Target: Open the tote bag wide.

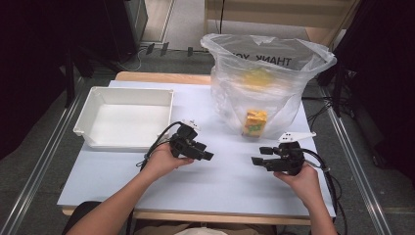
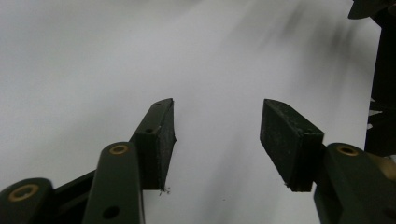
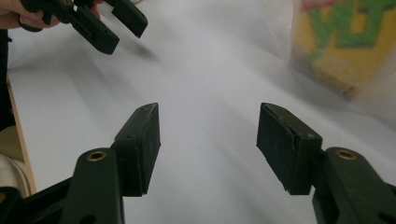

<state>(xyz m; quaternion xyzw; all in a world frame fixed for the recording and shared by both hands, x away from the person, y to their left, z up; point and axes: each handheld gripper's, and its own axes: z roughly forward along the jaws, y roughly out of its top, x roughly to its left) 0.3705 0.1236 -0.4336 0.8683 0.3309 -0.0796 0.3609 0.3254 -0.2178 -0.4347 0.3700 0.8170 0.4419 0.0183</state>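
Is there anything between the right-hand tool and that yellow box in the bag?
Yes: the clear plastic bag's wall covers the yellow carton. The right gripper's open fingers point away, leftward.

A pale tabletop with a wooden edge stands on a grey carpeted floor, flanked by metal rails running along either side. An empty white rectangular tray sits on the far left part of the surface, well apart from the plastic bag to its right. Black cables trail across the floor to the right of the tabletop, and dark equipment stands beyond the far left corner. A light wooden panel runs along the back of the room.
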